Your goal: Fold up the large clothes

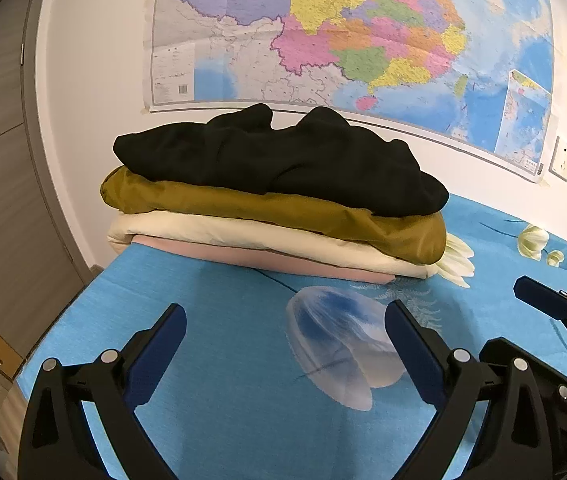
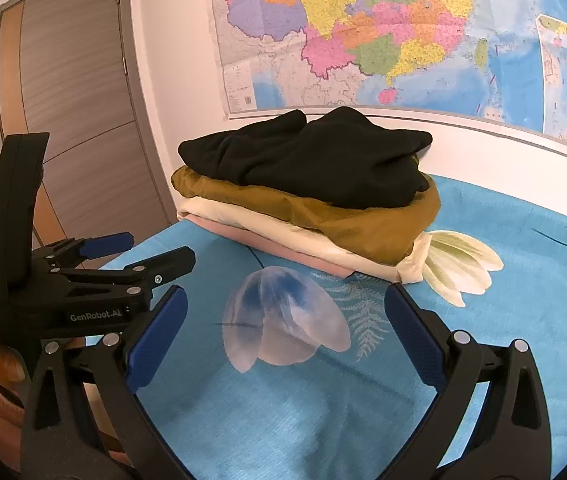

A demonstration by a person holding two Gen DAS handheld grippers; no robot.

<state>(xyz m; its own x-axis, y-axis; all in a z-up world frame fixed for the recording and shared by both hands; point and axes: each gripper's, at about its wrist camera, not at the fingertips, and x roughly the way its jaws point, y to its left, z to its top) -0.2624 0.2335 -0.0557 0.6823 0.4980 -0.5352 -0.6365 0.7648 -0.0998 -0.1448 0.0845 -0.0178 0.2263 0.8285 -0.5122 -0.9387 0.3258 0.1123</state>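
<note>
Four folded garments sit stacked ahead of both sets of jaws, well apart from them: a black one point(image 1: 275, 160) on top, then an ochre one point(image 1: 283, 212), a cream one point(image 1: 243, 236) and a pink one point(image 1: 283, 262) at the bottom. The stack rests on a blue floral bed sheet point(image 1: 223, 360) below a wall map point(image 1: 363, 32). Left gripper point(image 1: 285, 322) and right gripper point(image 2: 285, 304) hover over bare sheet, jaws spread wide and holding nothing.
</note>
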